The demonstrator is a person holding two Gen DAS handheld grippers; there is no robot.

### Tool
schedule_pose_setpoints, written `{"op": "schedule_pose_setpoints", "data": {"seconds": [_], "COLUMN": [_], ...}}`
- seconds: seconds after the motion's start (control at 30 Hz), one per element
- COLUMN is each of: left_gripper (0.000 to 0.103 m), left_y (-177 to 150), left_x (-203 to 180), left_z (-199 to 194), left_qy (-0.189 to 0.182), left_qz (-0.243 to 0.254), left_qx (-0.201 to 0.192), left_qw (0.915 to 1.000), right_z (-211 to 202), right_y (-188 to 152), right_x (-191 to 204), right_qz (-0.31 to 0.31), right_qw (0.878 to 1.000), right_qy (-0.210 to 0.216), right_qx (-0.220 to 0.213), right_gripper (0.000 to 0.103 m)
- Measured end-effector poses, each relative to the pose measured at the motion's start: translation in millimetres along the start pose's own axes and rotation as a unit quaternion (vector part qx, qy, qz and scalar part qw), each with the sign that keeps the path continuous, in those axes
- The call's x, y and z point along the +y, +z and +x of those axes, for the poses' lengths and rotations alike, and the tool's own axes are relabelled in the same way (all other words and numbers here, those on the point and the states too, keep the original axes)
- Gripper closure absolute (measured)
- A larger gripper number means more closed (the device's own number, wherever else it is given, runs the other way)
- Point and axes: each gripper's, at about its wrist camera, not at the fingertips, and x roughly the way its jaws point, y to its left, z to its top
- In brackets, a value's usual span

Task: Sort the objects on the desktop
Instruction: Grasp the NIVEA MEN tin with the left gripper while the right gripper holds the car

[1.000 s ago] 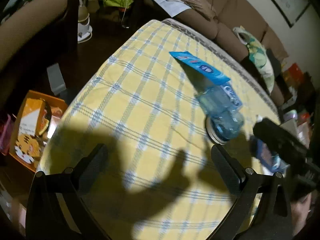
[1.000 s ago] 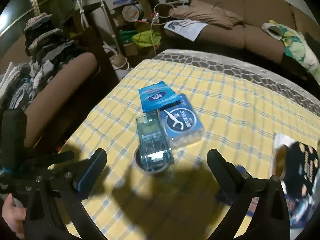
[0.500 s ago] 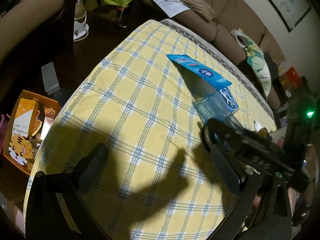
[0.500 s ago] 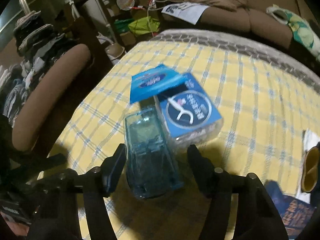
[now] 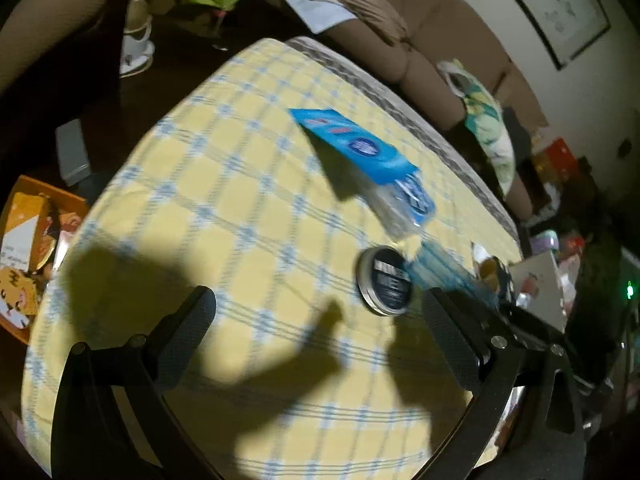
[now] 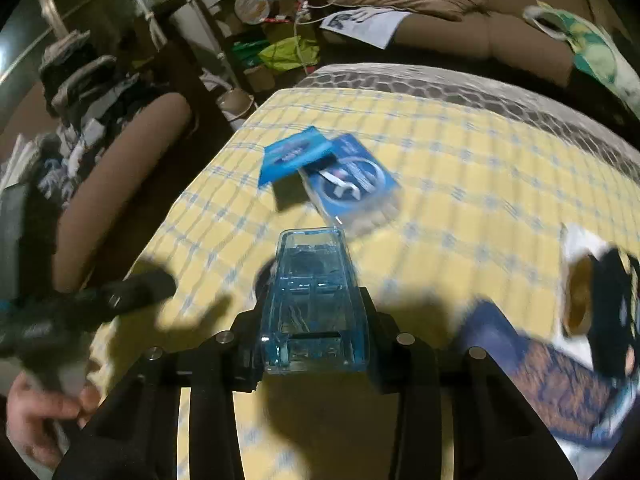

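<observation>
My right gripper (image 6: 314, 320) is shut on a clear blue plastic box (image 6: 314, 300) and holds it above the yellow checked tablecloth (image 6: 480, 168). The box shows blurred in the left wrist view (image 5: 444, 270). A round dark tin (image 5: 385, 286) lies on the cloth where the box stood. A blue packet (image 6: 294, 156) (image 5: 354, 146) leans on a floss-pick box (image 6: 352, 186) (image 5: 404, 204). My left gripper (image 5: 320, 336) is open and empty over the near cloth; it shows at the left of the right wrist view (image 6: 120, 296).
A dark blue patterned item (image 6: 548, 376) and a black-and-white package (image 6: 600, 280) lie at the table's right. A brown sofa (image 6: 460, 32) stands behind, a chair (image 6: 120, 168) at the left. An orange box (image 5: 28, 248) sits on the floor.
My right gripper closed on the blue plastic box and lifted it off the round tin, drawing it back. The tin is now uncovered. My left gripper stayed open.
</observation>
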Motion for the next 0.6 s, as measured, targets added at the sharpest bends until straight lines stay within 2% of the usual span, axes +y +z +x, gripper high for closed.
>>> {"op": "schedule_pose_setpoints", "data": {"seconds": [0.13,0.2,0.33,0.43,0.53,0.6], "left_gripper": [0.000,0.000,0.000,0.000,0.000,0.003], "left_y": [-4.5,-7.3,-11.0,-12.4,-13.6,-13.9], "left_x": [-18.4,-33.7,-61.6,-74.7,-87.3,-91.5], "left_z": [3.5,9.1,35.1,52.6,67.6,79.2], "left_qy": [0.024,0.032,0.088,0.101,0.125,0.136], "left_qz": [0.038,0.077,0.153,0.174,0.202,0.212], "left_qx": [0.001,-0.001,0.005,0.012,0.015,0.022], "left_qw": [0.9990,0.9965,0.9844,0.9795,0.9713,0.9676], "right_z": [-26.4,-38.1,-63.2,-74.3,-77.3,-78.3], "right_y": [-26.7,-39.8,-63.8,-75.4,-82.3,-84.0], "right_x": [-14.2,-21.6,-38.2,-43.6,-45.2,-48.2], "right_qz": [0.022,0.040,0.078,0.088,0.084,0.087], "right_qw": [1.000,0.999,0.997,0.995,0.996,0.996], "right_qy": [0.004,0.006,0.018,0.022,0.019,0.022], "right_qx": [0.003,0.001,-0.018,-0.028,-0.026,-0.028], "right_gripper": [0.063,0.063,0.063,0.063,0.063,0.063]}}
